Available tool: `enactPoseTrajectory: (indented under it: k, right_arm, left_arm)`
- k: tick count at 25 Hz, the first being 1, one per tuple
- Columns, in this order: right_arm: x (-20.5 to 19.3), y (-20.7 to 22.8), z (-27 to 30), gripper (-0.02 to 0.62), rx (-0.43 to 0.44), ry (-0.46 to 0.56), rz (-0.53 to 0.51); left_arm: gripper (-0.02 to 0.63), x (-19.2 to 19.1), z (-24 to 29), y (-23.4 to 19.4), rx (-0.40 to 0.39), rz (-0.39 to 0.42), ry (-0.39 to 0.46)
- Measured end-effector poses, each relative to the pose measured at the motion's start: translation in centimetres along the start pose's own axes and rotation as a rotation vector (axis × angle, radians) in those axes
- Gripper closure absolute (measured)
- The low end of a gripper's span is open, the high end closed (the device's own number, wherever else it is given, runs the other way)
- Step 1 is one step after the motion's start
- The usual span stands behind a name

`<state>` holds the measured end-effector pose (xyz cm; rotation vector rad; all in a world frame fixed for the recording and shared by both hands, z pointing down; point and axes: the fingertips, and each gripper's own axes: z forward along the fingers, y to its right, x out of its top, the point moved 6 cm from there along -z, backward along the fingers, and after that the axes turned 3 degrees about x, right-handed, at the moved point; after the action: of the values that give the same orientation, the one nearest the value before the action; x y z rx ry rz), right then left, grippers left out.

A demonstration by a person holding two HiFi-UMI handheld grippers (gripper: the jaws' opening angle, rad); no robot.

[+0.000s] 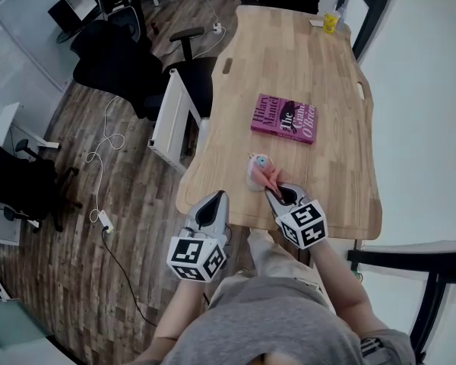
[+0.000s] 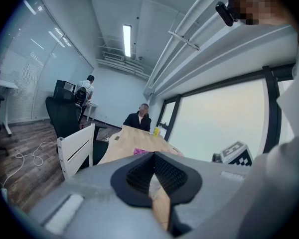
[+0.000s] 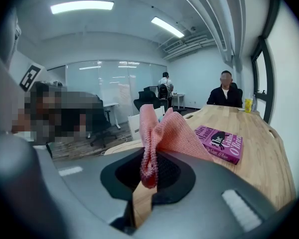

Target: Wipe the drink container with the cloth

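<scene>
Right tool: jaws closed on a pink cloth. One folded end is pinched between the pads and the rest stands up above them. From the head view this tool is over the table, on the wearer's side of the purple book.

The cloth rises from its tip against the drink container. The two overlap in the head view; actual contact cannot be confirmed.

The drink container stands on the table, nearer the wearer than the book and slightly left of it, close to the table's near edge.

Left tool: jaws together, nothing between them. In the head view it hangs off the table's near edge, left of the book and further towards the wearer than the container, apart from both container and cloth.

The book lies flat, cover up, mid-table.

Beyond the book, at the far end, a yellow cup stands beside a seated person.
</scene>
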<state>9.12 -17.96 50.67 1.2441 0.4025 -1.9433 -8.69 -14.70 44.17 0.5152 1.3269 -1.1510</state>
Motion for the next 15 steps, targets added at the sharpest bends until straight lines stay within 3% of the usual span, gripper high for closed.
enactPoseTrajectory:
  k: [15]
  right_arm:
    - [-3.1,1.2,2.8,0.568,0.060,-0.146,-0.004]
  left_arm:
    - [0.603,-0.2,1.2,0.0,0.017,-0.009,-0.014]
